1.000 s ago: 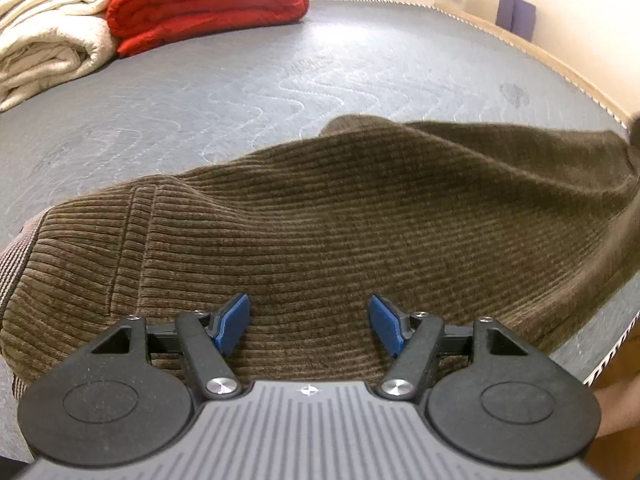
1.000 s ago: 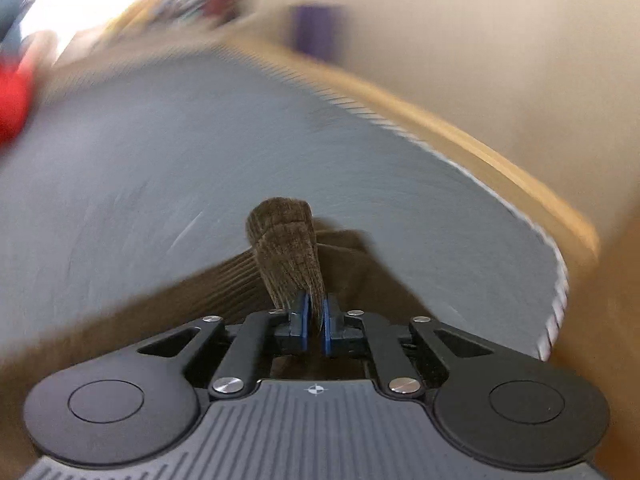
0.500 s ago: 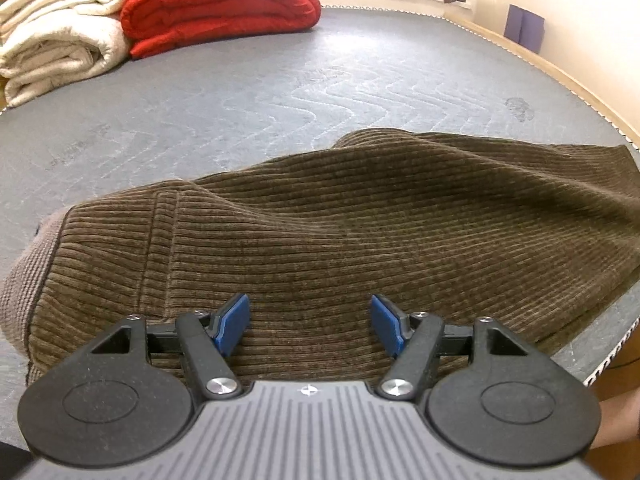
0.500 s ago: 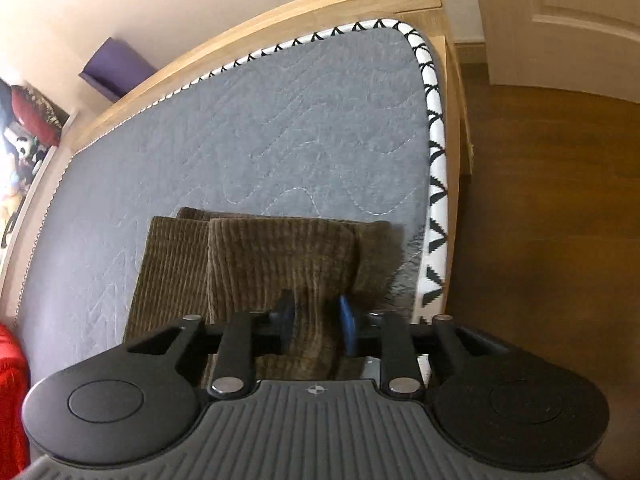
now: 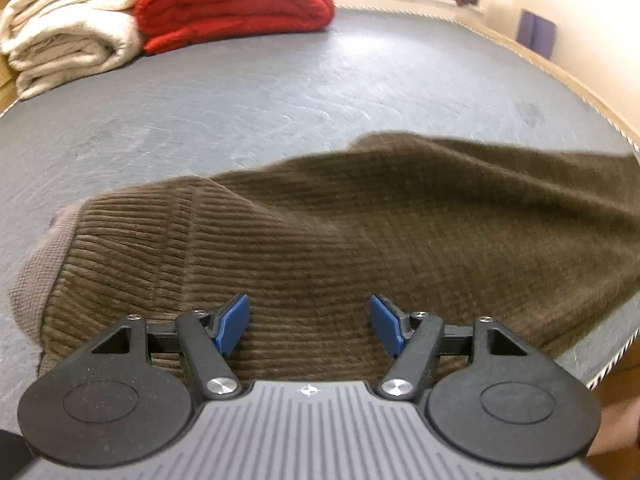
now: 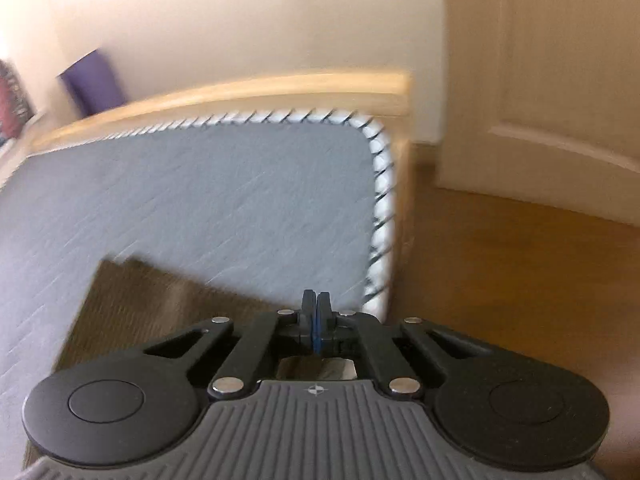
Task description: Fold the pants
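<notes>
- The grey mattress (image 5: 280,92) is taken as the landmark; a red blanket (image 5: 236,0) and cream blankets (image 5: 68,36) are stacked at its far end.
- The brown corduroy pants (image 5: 360,240) are spread along its near edge, the leg ends now released near its corner (image 6: 160,312).
- The left gripper (image 5: 308,328) is held wide open above the pants.
- The right gripper (image 6: 316,320), half a second ago parted around the cuffs, is now closed on nothing; the lengthwise lay-out is judged finished, with folding next.

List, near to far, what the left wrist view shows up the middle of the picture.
Left gripper → pants → mattress → red blanket.
</notes>
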`<state>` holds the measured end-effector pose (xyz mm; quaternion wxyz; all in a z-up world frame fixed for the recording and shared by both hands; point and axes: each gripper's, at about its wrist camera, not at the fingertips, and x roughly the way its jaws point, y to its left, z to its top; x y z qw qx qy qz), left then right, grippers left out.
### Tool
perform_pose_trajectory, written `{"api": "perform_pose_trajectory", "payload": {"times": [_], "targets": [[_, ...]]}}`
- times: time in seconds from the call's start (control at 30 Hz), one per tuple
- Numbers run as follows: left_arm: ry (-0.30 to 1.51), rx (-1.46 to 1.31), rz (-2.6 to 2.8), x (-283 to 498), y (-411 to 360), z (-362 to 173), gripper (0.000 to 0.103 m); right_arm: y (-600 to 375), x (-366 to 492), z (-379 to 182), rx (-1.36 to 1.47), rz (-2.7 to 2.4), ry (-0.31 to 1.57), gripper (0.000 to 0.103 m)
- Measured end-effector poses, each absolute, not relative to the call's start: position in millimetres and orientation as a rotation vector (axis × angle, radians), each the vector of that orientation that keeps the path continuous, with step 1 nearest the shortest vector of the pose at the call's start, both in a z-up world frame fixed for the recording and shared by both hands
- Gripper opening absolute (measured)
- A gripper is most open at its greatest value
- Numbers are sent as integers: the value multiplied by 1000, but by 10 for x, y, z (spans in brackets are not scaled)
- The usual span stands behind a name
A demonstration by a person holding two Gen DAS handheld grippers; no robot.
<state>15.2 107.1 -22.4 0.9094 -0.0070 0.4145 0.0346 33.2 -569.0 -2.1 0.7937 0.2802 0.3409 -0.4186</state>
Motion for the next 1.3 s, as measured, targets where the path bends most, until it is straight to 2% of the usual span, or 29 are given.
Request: {"api": "perform_pose_trajectory", "payload": {"times": [0.07, 0.17, 0.2, 0.27, 0.37, 0.53, 0.6, 0.67, 0.7, 0.73, 0.83, 0.93, 0.97, 1.07, 1.1, 1.13, 1.17, 1.2, 1.3], "targets": [[811, -44, 132, 111, 1183, -88, 72, -5846, 294, -149, 750, -852, 782, 0], [731, -102, 264, 18, 1438, 132, 74, -5809, 222, -119, 746, -866, 734, 4], [711, -111, 311, -8, 1522, 184, 75, -5781, 233, -121, 751, -844, 737, 9], [683, -122, 411, -44, 1708, 253, 77, -5744, 296, -169, 767, -785, 767, 37], [704, -157, 515, -4, 1958, 271, 82, -5693, 365, -215, 765, -764, 793, 42], [855, -277, 608, 145, 2267, 109, 82, -5582, 485, -254, 718, -727, 849, 42], [928, -325, 585, 159, 2330, 3, 81, -5535, 534, -273, 666, -713, 877, 35], [954, -352, 596, 146, 2360, -44, 72, -5511, 542, -286, 628, -709, 887, 10], [945, -348, 597, 130, 2354, -27, 58, -5520, 528, -277, 623, -705, 882, 10], [926, -333, 606, 104, 2331, 7, 38, -5523, 521, -271, 624, -700, 876, 7], [808, -278, 630, -26, 2175, 173, 26, -5476, 524, -185, 554, -700, 848, 5], [715, -124, 700, -122, 1897, 318, 26, -5388, 501, 16, 473, -721, 755, 5], [752, -89, 729, -95, 1845, 285, 26, -5358, 509, 43, 450, -731, 749, 5], [935, -96, 770, 18, 1886, 59, 41, -5467, 550, -119, 506, -756, 871, 7], [917, -74, 790, 9, 1840, 75, 50, -5518, 535, -205, 545, -783, 911, 9], [857, 4, 823, -49, 1701, 133, 51, -5575, 486, -267, 595, -808, 936, 17], [790, 92, 845, -58, 1554, 196, 63, -5615, 423, -286, 645, -830, 921, 28], [723, 157, 838, -91, 1398, 253, 77, -5622, 394, -268, 665, -845, 898, 32], [576, 179, 571, -184, 966, 356, 80, -5605, 370, -198, 651, -843, 848, 38]]}}
